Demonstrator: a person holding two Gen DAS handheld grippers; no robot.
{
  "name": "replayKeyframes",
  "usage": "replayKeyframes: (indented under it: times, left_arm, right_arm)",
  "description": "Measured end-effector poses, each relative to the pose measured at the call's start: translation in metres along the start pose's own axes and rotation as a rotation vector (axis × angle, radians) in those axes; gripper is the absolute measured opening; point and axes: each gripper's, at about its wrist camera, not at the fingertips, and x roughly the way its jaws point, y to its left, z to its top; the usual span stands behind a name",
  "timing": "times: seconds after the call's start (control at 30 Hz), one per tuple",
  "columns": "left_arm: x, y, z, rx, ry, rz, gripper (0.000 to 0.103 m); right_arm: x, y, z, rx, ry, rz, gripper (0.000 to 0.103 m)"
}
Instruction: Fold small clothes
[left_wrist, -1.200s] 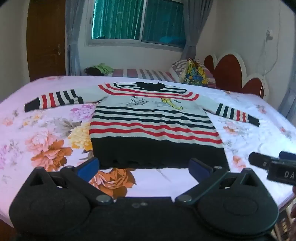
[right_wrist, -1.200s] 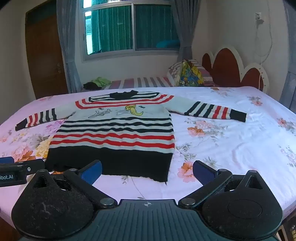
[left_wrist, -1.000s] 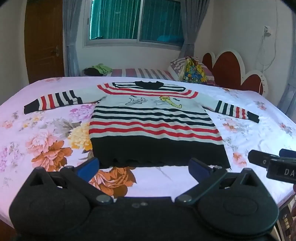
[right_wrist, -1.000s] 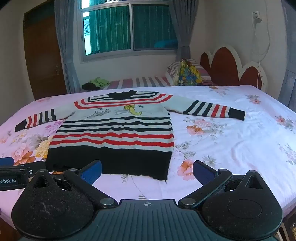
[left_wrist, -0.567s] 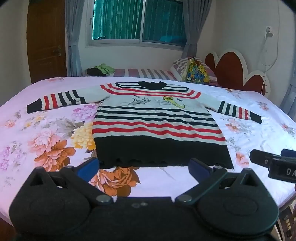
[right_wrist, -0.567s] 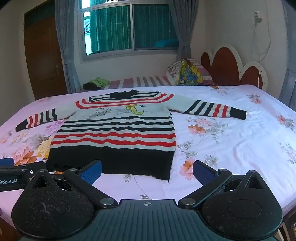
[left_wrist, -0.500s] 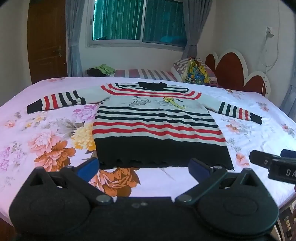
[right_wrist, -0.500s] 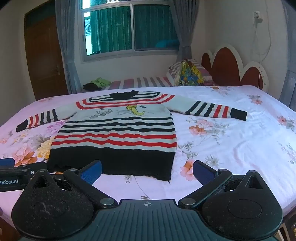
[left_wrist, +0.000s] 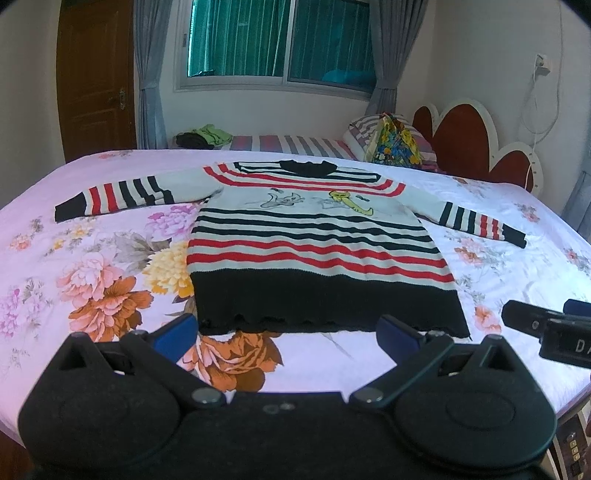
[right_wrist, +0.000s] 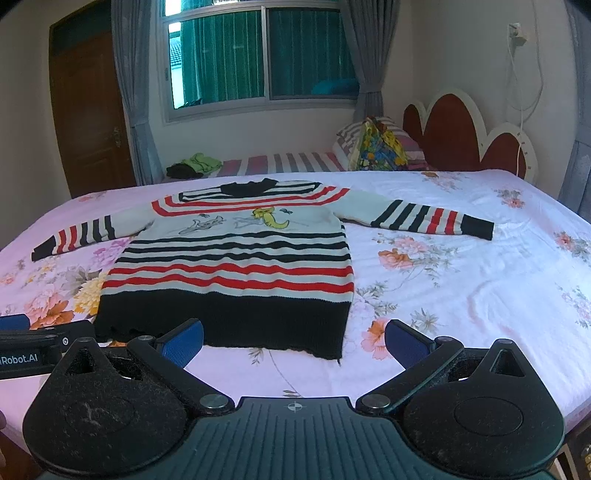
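Note:
A small striped sweater (left_wrist: 314, 251) (right_wrist: 236, 266), white with red and black bands, a wide black hem and cartoon figures on the chest, lies flat and face up on the bed with both sleeves spread out. My left gripper (left_wrist: 286, 334) hovers open just short of the hem, nothing between its blue pads. My right gripper (right_wrist: 293, 341) is open too, in front of the hem's right corner. Each gripper shows at the edge of the other's view: the right gripper (left_wrist: 550, 328), the left gripper (right_wrist: 37, 349).
The bed (right_wrist: 480, 295) has a pink floral sheet, and its near edge runs just below my grippers. A red scalloped headboard (right_wrist: 469, 136) stands at the right. Behind are a second striped bed with clothes (right_wrist: 195, 164), a colourful bag (right_wrist: 380, 147), a window and a door.
Both grippers have drifted very slightly, so the sweater shifts a little in view. The sweater itself has not moved and both grippers stay open.

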Motion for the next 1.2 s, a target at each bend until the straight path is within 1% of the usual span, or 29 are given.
replayKeyframes:
  times: [1.2]
  left_arm:
    - [-0.0005,-0.0011,-0.0010,0.008,-0.003,0.003,0.102]
  right_arm:
    - [0.0025,0.0023,-0.0026,0.001,0.001,0.000,0.103]
